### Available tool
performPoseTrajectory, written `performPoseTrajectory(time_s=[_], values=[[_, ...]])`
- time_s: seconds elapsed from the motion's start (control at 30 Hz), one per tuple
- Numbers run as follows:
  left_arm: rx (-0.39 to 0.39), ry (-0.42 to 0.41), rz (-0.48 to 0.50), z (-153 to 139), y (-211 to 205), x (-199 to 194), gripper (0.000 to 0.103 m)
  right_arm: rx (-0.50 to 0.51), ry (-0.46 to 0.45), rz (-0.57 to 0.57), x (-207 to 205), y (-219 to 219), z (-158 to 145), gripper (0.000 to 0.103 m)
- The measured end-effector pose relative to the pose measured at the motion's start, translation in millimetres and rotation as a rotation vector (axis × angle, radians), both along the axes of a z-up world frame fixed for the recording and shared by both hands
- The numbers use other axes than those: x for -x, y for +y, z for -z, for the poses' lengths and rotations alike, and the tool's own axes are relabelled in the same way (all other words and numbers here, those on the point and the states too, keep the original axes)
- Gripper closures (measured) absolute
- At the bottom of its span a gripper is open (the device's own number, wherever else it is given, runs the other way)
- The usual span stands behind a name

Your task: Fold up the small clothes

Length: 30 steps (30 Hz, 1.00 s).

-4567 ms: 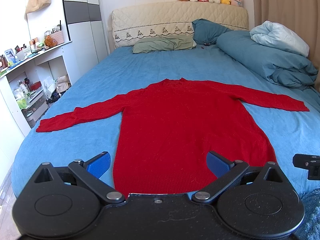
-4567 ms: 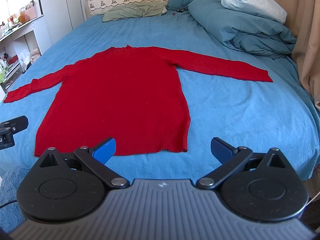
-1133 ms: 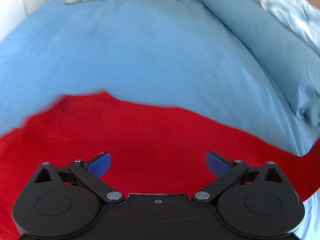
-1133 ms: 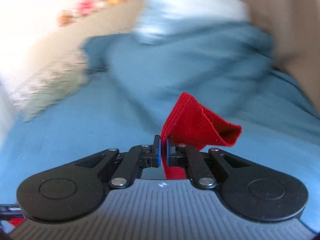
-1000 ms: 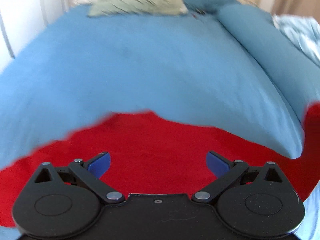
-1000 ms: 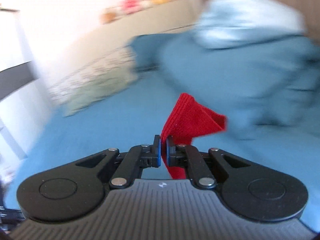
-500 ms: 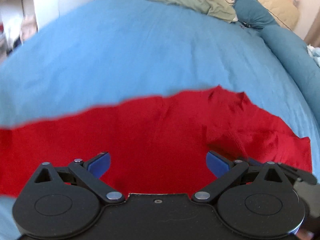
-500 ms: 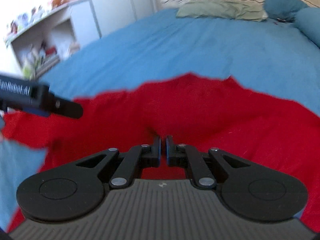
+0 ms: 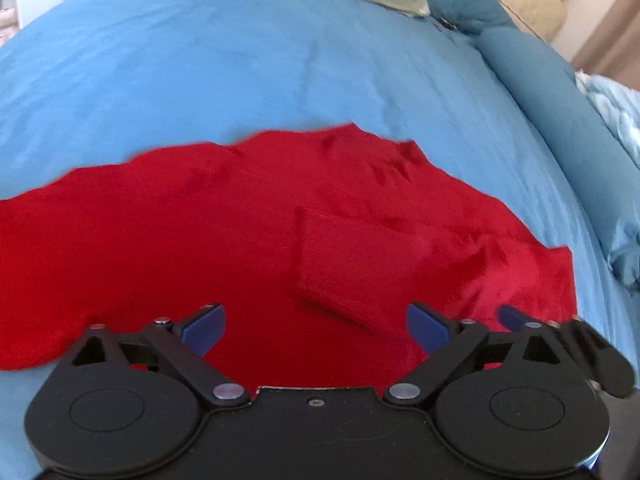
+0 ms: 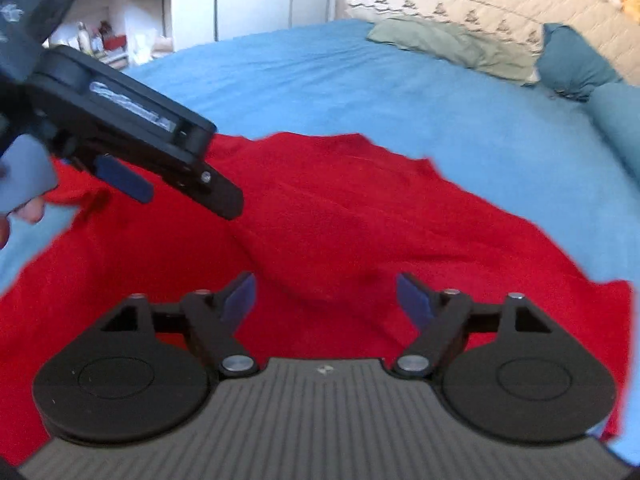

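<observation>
A red knit sweater (image 9: 168, 240) lies on the blue bed sheet (image 9: 240, 60). Its right sleeve is folded across the body, and the ribbed cuff (image 9: 340, 264) rests on the chest. My left gripper (image 9: 314, 326) is open and empty, low over the sweater just short of the cuff. My right gripper (image 10: 326, 296) is open and empty over the sweater (image 10: 360, 220), with the folded sleeve end just ahead of its fingers. The left gripper also shows at the upper left of the right wrist view (image 10: 124, 128).
A green pillow (image 10: 452, 46) and a dark blue pillow (image 10: 572, 64) lie by the quilted headboard (image 10: 480, 4). A rolled blue duvet (image 9: 560, 92) runs along the right side. White shelves (image 10: 132, 12) stand left of the bed.
My right gripper carried the sleeve cuff across to the sweater's body, then opened and let it go. The cuff now lies on the chest. My left gripper stayed open.
</observation>
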<state>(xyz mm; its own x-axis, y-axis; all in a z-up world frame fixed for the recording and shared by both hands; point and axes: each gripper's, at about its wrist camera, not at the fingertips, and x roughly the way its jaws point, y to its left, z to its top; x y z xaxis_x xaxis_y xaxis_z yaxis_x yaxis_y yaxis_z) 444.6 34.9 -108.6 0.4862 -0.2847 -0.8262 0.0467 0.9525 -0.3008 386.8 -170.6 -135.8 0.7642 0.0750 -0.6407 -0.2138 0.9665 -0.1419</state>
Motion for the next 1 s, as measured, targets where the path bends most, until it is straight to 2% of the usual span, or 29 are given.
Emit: performPoseTrajectory(time_s=[0.1,0.17,0.2,0.33,0.4,0.43,0.47,0.5,0.6,0.7,0.83,0.9,1.0], values=[[0.024,0.014,-0.013,10.7,-16.7,-6.3,0.017,-0.001,0.006,0.082,26.1,-29.2,-6.5,0.009],[0.011,0.036,-0.026,21.0,-27.0,-12.7,0.043,-0.002,-0.002,0.167,40.5,-47.4,-6.2,0.009],[-0.01,0.048,-0.035,25.6,-30.6,-14.5,0.047,-0.003,-0.001,0.21,46.6,-56.5,-4.1,0.009],[-0.044,0.031,-0.079,31.1,-39.3,-19.6,0.048,0.02,0.003,0.423,67.9,-87.5,8.1,0.009],[-0.055,0.028,-0.104,31.0,-40.4,-23.0,0.055,0.063,-0.005,0.541,74.7,-98.9,13.1,0.009],[-0.063,0.028,-0.12,31.1,-40.7,-25.1,0.071,0.059,0.004,0.583,77.6,-105.2,14.9,0.009],[-0.069,0.03,-0.128,31.0,-40.6,-27.8,0.09,0.044,0.017,0.622,79.3,-114.4,19.0,0.009],[-0.066,0.03,-0.13,31.3,-40.9,-31.8,0.098,0.02,0.034,0.654,79.3,-121.5,21.9,0.009],[-0.032,-0.027,-0.164,17.7,-35.4,-38.8,0.099,-0.039,0.036,0.698,78.8,-139.8,24.3,0.008],[-0.034,-0.139,-0.192,-13.6,-24.9,-37.7,0.098,-0.018,0.041,0.696,61.8,-144.8,22.2,0.008],[-0.156,-0.257,-0.271,-40.9,9.8,-25.2,0.098,0.026,0.061,0.675,41.0,-145.1,24.1,0.008],[-0.196,-0.253,-0.283,-34.8,24.7,-18.4,0.098,0.048,0.063,0.66,32.3,-144.1,24.4,0.008],[-0.209,-0.179,-0.274,-6.3,38.2,-7.8,0.098,0.061,0.061,0.66,27.1,-150.3,24.9,0.008]])
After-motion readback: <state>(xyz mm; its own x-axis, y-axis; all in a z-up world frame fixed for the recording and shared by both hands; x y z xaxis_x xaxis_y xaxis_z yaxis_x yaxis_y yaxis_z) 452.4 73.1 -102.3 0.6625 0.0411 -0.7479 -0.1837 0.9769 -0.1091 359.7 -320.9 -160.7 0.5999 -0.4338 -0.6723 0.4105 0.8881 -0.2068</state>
